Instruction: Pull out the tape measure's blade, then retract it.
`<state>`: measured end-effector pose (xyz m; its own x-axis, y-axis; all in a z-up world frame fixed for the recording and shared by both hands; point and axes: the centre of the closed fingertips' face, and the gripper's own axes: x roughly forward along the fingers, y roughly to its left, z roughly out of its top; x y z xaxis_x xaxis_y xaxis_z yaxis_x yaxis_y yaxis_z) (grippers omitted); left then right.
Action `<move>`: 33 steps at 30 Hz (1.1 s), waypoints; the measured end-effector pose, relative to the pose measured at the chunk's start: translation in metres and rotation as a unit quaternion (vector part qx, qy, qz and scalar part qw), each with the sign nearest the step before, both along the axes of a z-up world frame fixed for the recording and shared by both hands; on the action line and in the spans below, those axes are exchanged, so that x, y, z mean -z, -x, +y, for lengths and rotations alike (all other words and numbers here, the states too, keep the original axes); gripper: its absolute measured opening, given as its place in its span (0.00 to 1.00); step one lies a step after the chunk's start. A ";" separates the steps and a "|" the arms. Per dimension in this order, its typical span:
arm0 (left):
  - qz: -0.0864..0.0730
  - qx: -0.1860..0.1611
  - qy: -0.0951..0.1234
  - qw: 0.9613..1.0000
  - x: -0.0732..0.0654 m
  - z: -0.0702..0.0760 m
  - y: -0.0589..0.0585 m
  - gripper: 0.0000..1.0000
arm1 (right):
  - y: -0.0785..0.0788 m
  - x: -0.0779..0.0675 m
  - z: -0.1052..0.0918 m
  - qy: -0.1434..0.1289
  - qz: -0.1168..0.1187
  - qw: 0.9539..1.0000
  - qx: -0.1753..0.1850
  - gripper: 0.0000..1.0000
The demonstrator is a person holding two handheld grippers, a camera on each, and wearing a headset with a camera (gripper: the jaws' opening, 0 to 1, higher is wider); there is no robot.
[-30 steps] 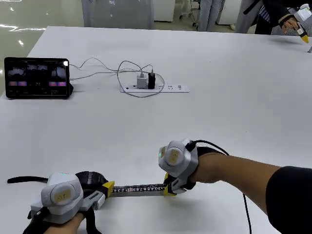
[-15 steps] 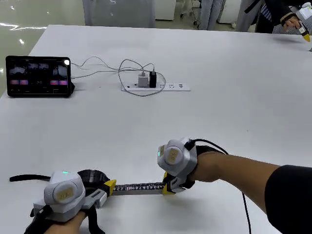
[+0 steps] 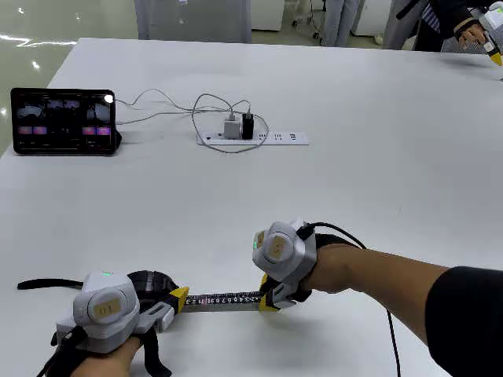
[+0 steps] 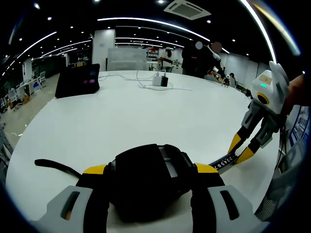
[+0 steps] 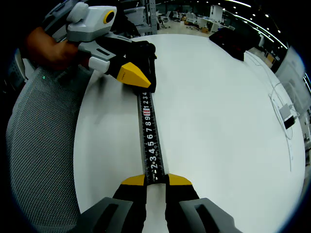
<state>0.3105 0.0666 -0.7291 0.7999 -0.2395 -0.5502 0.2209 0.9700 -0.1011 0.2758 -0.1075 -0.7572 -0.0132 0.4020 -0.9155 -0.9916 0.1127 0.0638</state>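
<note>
The black tape measure case [image 3: 151, 287] lies near the table's front left edge, and my left gripper [image 3: 169, 302] is shut on the case [image 4: 148, 179]. Its blade [image 3: 222, 299] runs rightward along the table to my right gripper [image 3: 266, 302], which is shut on the blade's end. In the right gripper view the numbered blade [image 5: 148, 141] stretches from the yellow-tipped jaws of my right gripper [image 5: 155, 180] up to the case [image 5: 140, 57]. In the left gripper view the blade [image 4: 224, 163] reaches the right gripper [image 4: 241, 151] at the right. A black wrist strap [image 3: 47, 283] trails left from the case.
A tablet [image 3: 64, 122] stands at the far left. A white power strip [image 3: 255, 139] with plugs and looped cables lies mid-table. At the far right corner a person's hand holds another gripper [image 3: 481, 33]. The white table [image 3: 377, 173] has open room between.
The stretch of blade between the two grippers has shortened slightly, with the right gripper a little nearer the case. The head camera has also shifted a little.
</note>
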 end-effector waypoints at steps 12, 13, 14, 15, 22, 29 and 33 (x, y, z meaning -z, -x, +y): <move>-0.003 0.001 0.002 1.000 -0.001 -0.001 0.001 0.64 | 0.000 0.000 0.004 -0.003 0.003 1.000 -0.002 0.10; -0.002 0.001 0.003 1.000 -0.001 -0.001 0.001 0.64 | 0.000 0.000 0.004 -0.001 0.001 1.000 -0.004 0.10; -0.002 0.001 0.003 1.000 -0.001 -0.001 0.001 0.64 | 0.000 0.000 0.005 0.000 0.001 1.000 -0.004 0.10; 0.000 0.001 0.003 1.000 -0.001 -0.001 0.001 0.64 | 0.000 0.001 0.006 0.002 0.001 1.000 -0.003 0.10; 0.009 0.003 0.005 1.000 0.001 -0.001 0.001 0.64 | 0.000 0.001 0.008 0.003 0.000 1.000 -0.003 0.11; 0.011 0.005 0.004 1.000 0.000 -0.001 0.002 0.64 | 0.000 0.000 0.010 0.003 0.002 1.000 -0.005 0.11; 0.009 0.003 0.007 1.000 0.000 -0.001 0.003 0.64 | -0.001 0.001 0.013 -0.001 0.006 1.000 0.003 0.11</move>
